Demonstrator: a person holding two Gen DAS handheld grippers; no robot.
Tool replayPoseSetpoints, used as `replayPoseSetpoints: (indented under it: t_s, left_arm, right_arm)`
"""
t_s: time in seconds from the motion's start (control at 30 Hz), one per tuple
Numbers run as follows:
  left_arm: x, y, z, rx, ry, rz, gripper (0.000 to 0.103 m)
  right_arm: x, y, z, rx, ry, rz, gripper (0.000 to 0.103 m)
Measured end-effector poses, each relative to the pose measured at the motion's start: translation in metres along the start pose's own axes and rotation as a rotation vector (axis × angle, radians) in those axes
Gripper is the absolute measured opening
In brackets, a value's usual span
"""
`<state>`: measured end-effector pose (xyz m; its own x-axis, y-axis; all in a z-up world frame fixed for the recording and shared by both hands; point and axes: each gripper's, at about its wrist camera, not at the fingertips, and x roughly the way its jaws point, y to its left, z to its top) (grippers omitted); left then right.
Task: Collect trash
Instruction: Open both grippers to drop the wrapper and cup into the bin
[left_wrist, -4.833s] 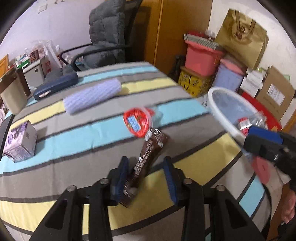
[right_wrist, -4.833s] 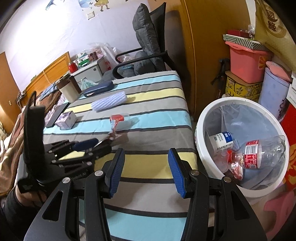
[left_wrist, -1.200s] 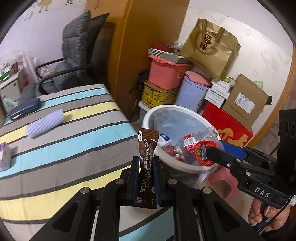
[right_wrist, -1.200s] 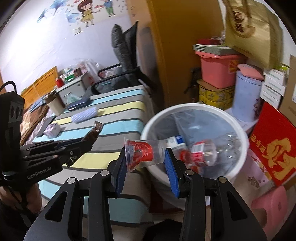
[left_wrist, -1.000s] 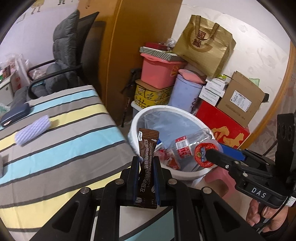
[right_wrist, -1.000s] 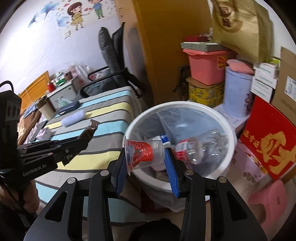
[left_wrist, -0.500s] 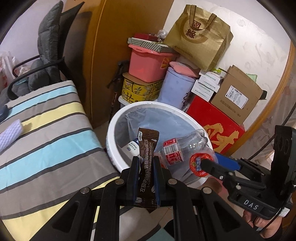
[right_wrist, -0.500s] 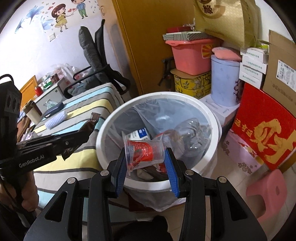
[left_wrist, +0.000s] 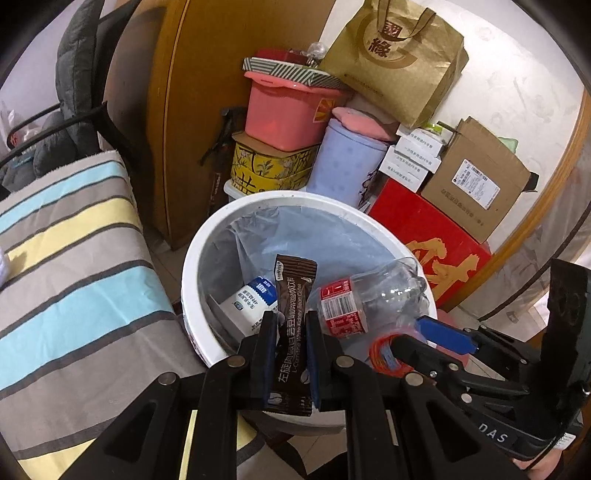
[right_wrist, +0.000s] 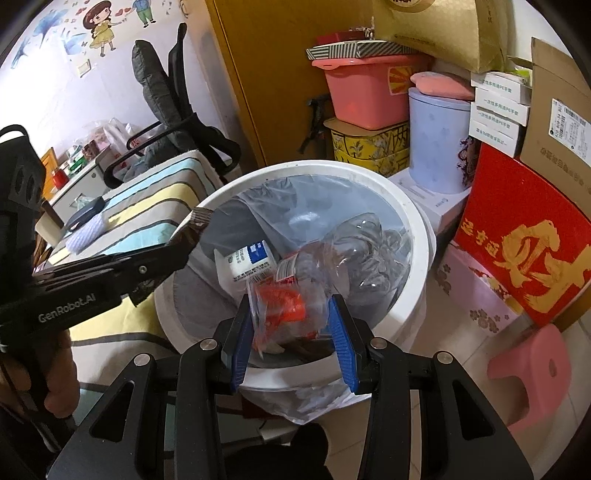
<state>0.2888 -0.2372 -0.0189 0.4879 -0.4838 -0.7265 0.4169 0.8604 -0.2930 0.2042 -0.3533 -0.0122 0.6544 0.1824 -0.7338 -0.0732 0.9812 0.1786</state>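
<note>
A white trash bin with a clear liner stands on the floor beside the bed. My left gripper hovers over its near rim, pads still pressing a brown sachet that stands upright; the jaws are just starting to open. My right gripper hangs over the bin's near side with a clear plastic cup with a red label between its blue pads. The cup looks blurred, and these jaws are opening too. Inside the bin lie a crushed clear bottle and a white-and-blue carton.
The striped bed borders the bin on the left. Behind the bin are a wooden cabinet, a pink tub, a lilac container, a red box and cardboard boxes. A pink stool sits on the floor at right.
Both grippers have moved from the bed's edge to over the bin and sunk toward it, still carrying the sachet and the cup. The cup now looks blurred between the right pads.
</note>
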Motion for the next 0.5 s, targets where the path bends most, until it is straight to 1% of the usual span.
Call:
replayPoseSetpoints:
  t_s: [0.1, 0.33, 0.5]
  left_arm:
    - [-0.001, 0.003, -0.001, -0.007, -0.003, 0.002, 0.02]
    - [-0.013, 0.002, -0.001, -0.002, -0.028, 0.001, 0.022]
    - [-0.034, 0.001, -0.005, 0.002, -0.056, 0.002, 0.022]
  right_arm:
    - [0.0, 0.0, 0.0, 0.002, -0.002, 0.004, 0.049]
    - [-0.007, 0.001, 0.002, 0.0, -0.02, 0.002, 0.049]
    - [-0.015, 0.005, 0.002, -0.005, -0.035, 0.008, 0.049]
